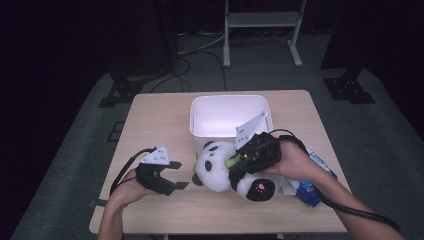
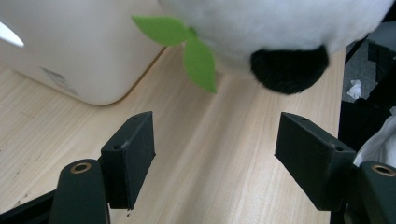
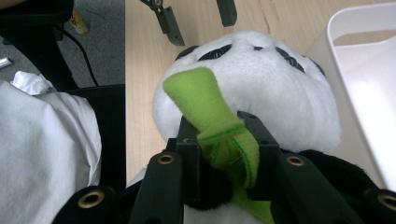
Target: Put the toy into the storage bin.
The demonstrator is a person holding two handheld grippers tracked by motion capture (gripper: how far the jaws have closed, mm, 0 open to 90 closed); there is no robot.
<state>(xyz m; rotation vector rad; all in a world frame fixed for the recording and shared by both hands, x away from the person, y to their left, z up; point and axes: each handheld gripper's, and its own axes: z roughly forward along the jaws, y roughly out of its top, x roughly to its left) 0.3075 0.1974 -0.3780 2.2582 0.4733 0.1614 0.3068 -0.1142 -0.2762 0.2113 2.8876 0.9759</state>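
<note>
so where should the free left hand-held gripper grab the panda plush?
Probably the head, coming in level from the left hand-held gripper side. The head faces that way, round and soft, uncovered, and the open jaws already point at it. The right hand-held gripper is clamped at the green bamboo stalk on the chest, so that part is taken. The white bin crowds the far side.

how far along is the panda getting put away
Done: the right tongs are clamped on the panda plush by its green bamboo stalk. In hand: the plush beside the white bin. Left: setting it inside. Left tongs are open.
</note>
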